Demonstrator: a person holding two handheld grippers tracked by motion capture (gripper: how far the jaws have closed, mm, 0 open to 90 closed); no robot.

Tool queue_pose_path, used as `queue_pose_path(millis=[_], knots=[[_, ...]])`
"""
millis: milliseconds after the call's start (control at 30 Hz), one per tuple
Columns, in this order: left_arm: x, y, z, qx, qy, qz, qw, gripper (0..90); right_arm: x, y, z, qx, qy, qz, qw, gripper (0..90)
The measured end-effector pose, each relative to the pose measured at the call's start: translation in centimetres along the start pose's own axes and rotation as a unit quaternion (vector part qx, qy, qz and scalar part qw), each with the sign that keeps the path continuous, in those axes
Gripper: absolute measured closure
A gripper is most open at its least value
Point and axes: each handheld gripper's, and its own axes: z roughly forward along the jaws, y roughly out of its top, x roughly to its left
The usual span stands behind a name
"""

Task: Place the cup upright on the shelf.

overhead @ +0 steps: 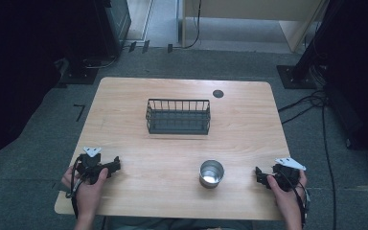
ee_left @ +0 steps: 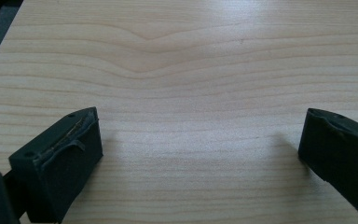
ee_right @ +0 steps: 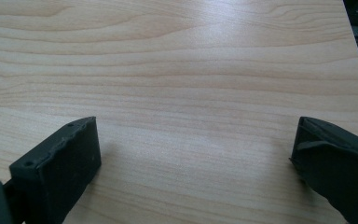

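Tongs came first: the left gripper (overhead: 116,165) rested low on the light wooden table (overhead: 139,148), near its left front edge, held in a hand. In the left gripper view its two black jaws stood wide apart with nothing between them but bare wood. The right gripper (overhead: 258,175) rested near the right front edge, and in the right gripper view its jaws were spread wide too, holding nothing.

Between the two grippers, closer to the right one, stood a small shiny round metal cup (overhead: 212,173). It stood upright with its open mouth up. Farther back, in the middle of the table, sat a black wire basket (overhead: 178,116) with nothing in it. A small dark round hole (overhead: 218,93) showed near the far edge.

My guess was that the cup should go into the basket. To do that well, the right gripper should slide in level, put one jaw on each side of the cup wall, squeeze gently so it did not tip, then lift straight up before moving over the basket rim
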Motion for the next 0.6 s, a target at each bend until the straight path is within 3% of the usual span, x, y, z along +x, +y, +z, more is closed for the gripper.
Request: queue_pose_path(millis=[233,367,467,600], knots=[[0.0,0.0,0.0,0.0,0.0,0.0,1.0,0.0,0.0,0.02,0.01,0.001,-0.001,0.001,1.0,0.6],[-0.01,0.0,0.0,0.0,0.0,0.0,1.0,0.0,0.12,0.03,-0.02,0.0,-0.012,0.019,0.9997,0.5],[0.0,0.0,0.0,0.0,0.0,0.0,1.0,0.0,0.16,0.22,-0.21,-0.005,-0.005,0.033,0.9994,0.5],[-0.01,0.0,0.0,0.0,0.0,0.0,1.0,0.0,0.53,0.71,-0.64,-0.008,-0.009,0.031,0.9995,0.5]])
